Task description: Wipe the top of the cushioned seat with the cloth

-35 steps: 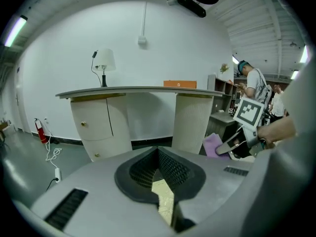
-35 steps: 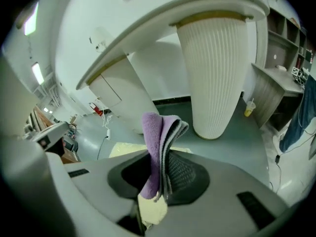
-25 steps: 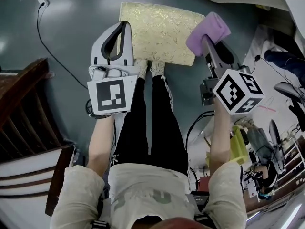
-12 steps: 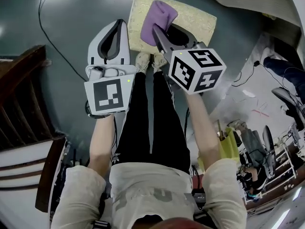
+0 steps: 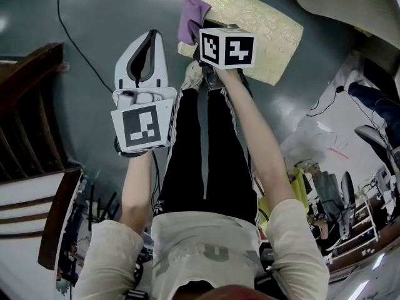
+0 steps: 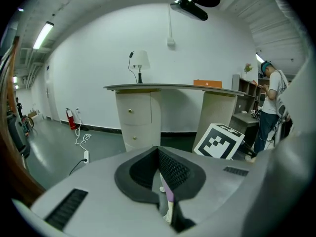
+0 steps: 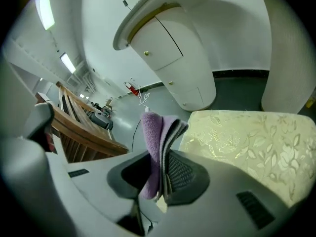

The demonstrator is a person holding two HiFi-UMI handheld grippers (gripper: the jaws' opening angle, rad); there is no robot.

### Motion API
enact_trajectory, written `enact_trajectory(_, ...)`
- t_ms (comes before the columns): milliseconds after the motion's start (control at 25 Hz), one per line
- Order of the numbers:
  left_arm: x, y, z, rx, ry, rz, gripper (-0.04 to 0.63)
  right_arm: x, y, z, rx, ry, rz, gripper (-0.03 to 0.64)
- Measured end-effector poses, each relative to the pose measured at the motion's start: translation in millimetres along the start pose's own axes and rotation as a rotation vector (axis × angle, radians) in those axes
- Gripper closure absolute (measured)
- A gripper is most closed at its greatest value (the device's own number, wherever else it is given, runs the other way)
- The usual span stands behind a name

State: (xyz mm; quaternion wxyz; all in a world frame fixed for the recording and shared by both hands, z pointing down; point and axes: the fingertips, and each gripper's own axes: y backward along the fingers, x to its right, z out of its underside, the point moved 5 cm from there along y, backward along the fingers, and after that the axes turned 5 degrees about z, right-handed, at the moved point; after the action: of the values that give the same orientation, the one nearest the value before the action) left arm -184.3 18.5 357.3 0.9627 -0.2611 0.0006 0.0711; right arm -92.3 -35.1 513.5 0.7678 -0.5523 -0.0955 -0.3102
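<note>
- Holding the cloth (image 7: 153, 132) in the right gripper (image 7: 164, 172): jaws clamped on a folded wad, with a fair length standing out past the tips.
- Cloth looks soft, light terry. It will flop and bunch, so a grip low on the fold with the free end trailing seems right. Probably no slip risk, but it could drag out of the jaws if pressed hard.
- Cloth sits over the near-left corner of the cushioned seat (image 5: 262, 20), as the head view shows it. Can't tell whether it actually touches the fabric.
- Seat top is pale gold with a leaf pattern and looks padded, so it should give under pressure. I'd use light, flat strokes to avoid digging the jaw tips in.
- Most of the top lies to the right and ahead of the cloth, bare, so strokes have open room that way.
- Left gripper (image 6: 159, 172): jaws together, apparently empty, held over the floor (image 5: 81, 17) just left of the seat and clear of the wipe path.
- Edges to watch: the left and near edges are right at the cloth, so a stroke going left runs off onto the floor.
- The person's shoes (image 5: 194, 77) are just beside the near edge.
- White curved counter (image 7: 173, 58) is beyond the seat, wooden railing (image 5: 25, 105) well off to the left, cable (image 5: 81, 49) on the floor. None is in the way.
</note>
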Motion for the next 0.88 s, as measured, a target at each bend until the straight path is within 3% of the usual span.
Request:
enact_trajectory(400,-11,7,4,-0.003,0.012,-0.022,0.589,19,-24,11,-0.026,-0.029,0.093,0.528)
enact_trajectory(880,-8,-3,-7,-0.003,-0.01,0.002,0.589,28,-20,8,-0.055,-0.011,0.113,0.528)
